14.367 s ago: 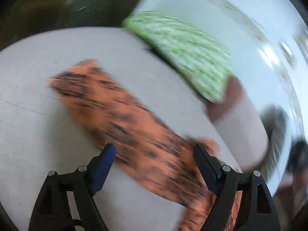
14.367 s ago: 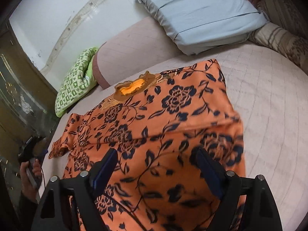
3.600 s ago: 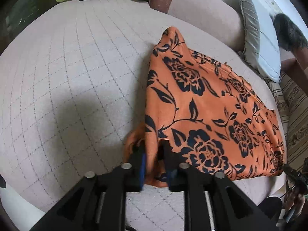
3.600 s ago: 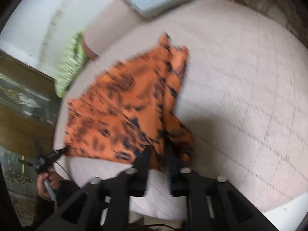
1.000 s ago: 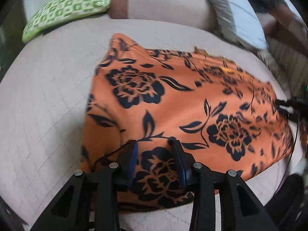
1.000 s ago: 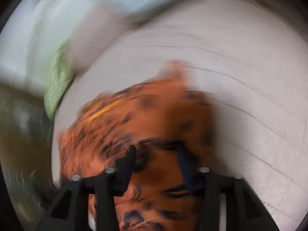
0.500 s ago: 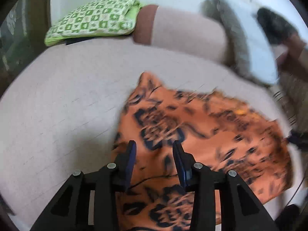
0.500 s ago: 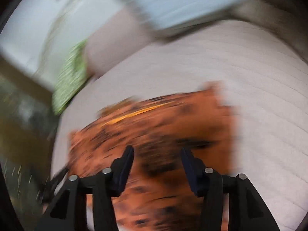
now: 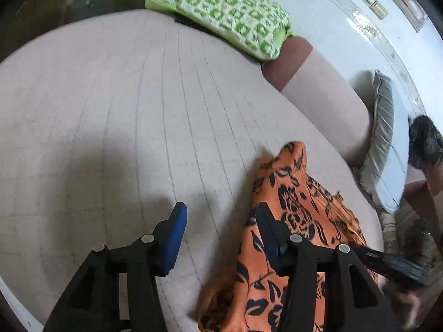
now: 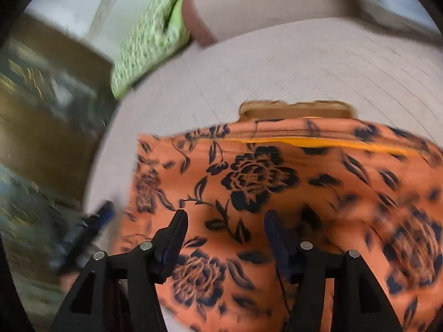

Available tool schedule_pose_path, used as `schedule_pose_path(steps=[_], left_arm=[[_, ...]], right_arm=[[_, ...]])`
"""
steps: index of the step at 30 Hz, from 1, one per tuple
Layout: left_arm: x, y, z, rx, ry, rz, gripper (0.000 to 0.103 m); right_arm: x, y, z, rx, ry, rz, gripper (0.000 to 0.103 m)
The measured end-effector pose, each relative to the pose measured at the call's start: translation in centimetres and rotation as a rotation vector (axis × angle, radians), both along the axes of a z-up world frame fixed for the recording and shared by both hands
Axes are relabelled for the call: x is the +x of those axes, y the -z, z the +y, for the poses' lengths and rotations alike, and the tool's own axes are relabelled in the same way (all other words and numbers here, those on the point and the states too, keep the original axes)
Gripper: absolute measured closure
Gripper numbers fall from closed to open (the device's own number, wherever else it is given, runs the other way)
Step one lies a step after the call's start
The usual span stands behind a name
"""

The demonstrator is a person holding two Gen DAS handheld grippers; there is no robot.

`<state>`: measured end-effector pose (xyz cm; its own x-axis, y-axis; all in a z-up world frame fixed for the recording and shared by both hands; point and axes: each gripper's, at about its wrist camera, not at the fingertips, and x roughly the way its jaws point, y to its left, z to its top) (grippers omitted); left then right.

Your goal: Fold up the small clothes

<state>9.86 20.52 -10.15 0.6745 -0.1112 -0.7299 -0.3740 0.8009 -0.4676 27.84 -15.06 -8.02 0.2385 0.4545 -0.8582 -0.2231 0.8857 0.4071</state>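
Pale quilted bedding (image 9: pixel 116 116) with a stitched grid covers the bed that fills both views, and beyond it stand a whitish wall (image 9: pixel 340 22) and dark wooden furniture (image 10: pixel 41 127). Ahead of the left gripper (image 9: pixel 218 221) and up to its right, a green-and-white patterned cushion (image 9: pixel 227 13) rests at the far end of the bed beside a pinkish bolster (image 9: pixel 324 96) and a grey pillow (image 9: pixel 384 144). That gripper's jaws are opening, with only bare bedding between the blue pads; no cloth is pinched. The orange garment with dark flowers (image 9: pixel 288 215) lies flat on the bedding just to the right of it, its near edge passing behind the right-hand finger (image 9: pixel 270 229). The right gripper (image 10: pixel 225 229) hangs over the same garment, jaws parted, the fabric spread below and ahead of them rather than gripped. Past its fingertips the garment's collar edge (image 10: pixel 296 110), brownish with a yellow seam, lies toward the bolster. Much of this view is smeared by motion blur. Low to the left of the right gripper, the other gripper shows as a dark blurred shape.
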Motion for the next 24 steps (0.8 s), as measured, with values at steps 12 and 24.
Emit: schedule_pose_path(steps=[12, 24], left_arm=[[-0.9, 0.1, -0.8, -0.003, 0.157, 0.059, 0.051], [1.3, 1.4, -4.6, 0.077, 0.263, 0.106, 0.051]], right_arm=[[2.9, -1.1, 18.2, 0.309, -0.274, 0.115, 0.041], [3.0, -1.7, 13.1, 0.452, -0.023, 0.082, 0.040]])
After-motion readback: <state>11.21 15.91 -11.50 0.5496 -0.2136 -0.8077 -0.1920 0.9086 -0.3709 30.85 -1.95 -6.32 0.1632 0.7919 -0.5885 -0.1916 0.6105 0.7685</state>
